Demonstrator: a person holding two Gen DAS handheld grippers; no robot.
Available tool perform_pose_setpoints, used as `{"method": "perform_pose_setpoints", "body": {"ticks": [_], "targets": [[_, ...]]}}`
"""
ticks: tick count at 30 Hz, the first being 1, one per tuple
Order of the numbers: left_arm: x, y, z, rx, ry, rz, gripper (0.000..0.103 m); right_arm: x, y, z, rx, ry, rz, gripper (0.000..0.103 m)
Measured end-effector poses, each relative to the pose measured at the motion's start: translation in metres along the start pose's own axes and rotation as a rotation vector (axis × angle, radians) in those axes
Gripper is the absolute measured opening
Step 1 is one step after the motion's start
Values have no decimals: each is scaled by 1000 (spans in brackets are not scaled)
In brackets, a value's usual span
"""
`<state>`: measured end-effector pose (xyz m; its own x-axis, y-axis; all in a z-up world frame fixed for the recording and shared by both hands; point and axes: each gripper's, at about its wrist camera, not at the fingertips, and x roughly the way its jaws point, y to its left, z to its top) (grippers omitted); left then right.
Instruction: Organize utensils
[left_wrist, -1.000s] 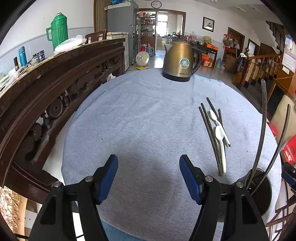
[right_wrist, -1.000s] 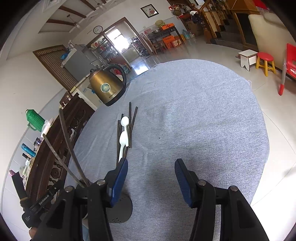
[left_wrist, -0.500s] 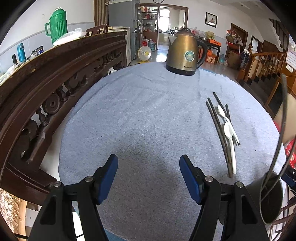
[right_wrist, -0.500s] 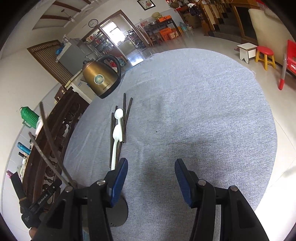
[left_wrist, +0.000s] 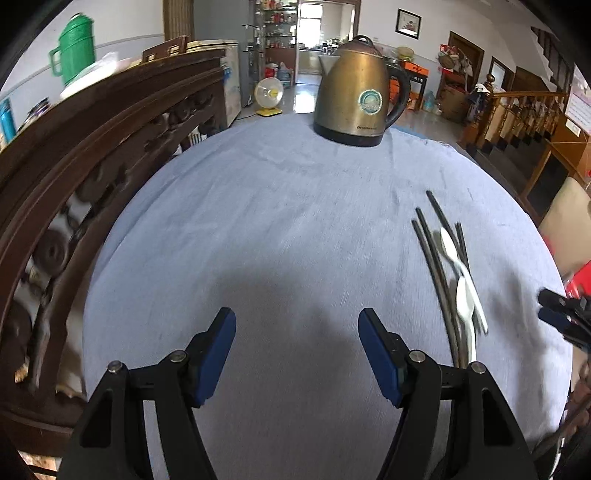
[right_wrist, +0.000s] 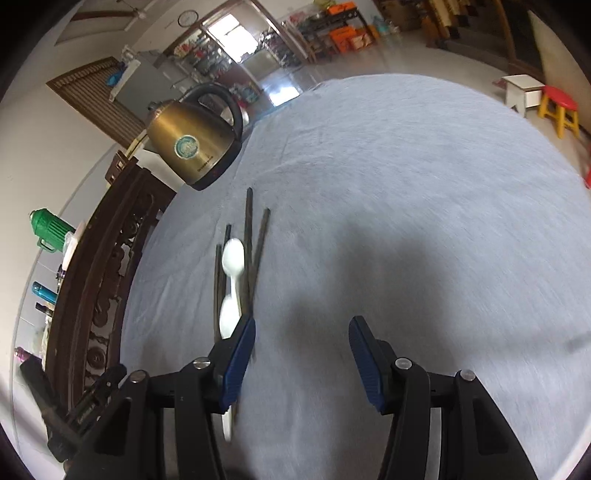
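Several dark chopsticks (left_wrist: 430, 247) and two white spoons (left_wrist: 464, 295) lie in a bundle on the grey-blue tablecloth (left_wrist: 280, 229), to the right of my left gripper (left_wrist: 297, 325). That gripper hovers over bare cloth, open, with nothing between its fingers. In the right wrist view the chopsticks (right_wrist: 249, 236) and spoons (right_wrist: 232, 258) lie just ahead and left of my right gripper (right_wrist: 301, 332), which is open and holds nothing. Its left finger (right_wrist: 240, 347) covers their near ends. The right gripper's blue tips (left_wrist: 557, 314) show at the right edge of the left wrist view.
A brass electric kettle (left_wrist: 360, 92) stands at the far edge of the round table. A carved dark wooden bench back (left_wrist: 92, 147) runs along the left side, with a green thermos (left_wrist: 74, 51) behind it. A red and yellow stool (right_wrist: 559, 107) and a white stool (right_wrist: 524, 88) stand on the floor.
Both grippers have moved forward over the table toward the kettle. The black holder with two chopsticks in it has dropped out of both views. The jaws kept the same width.
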<state>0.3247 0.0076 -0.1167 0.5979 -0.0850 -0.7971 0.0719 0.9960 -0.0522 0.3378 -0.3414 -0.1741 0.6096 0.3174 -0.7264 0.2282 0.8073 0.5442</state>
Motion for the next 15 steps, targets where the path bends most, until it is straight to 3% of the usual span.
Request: {"method": "perform_pose_setpoints", "body": {"ticks": [8, 12, 15], "targets": [[36, -17, 56, 9, 39, -59, 69, 83, 45, 72, -19, 65, -15, 42], [56, -28, 80, 31, 64, -90, 50, 115, 57, 85, -27, 97, -83, 35], [69, -40, 96, 50, 78, -112, 45, 132, 59, 87, -23, 130, -118, 23]]}}
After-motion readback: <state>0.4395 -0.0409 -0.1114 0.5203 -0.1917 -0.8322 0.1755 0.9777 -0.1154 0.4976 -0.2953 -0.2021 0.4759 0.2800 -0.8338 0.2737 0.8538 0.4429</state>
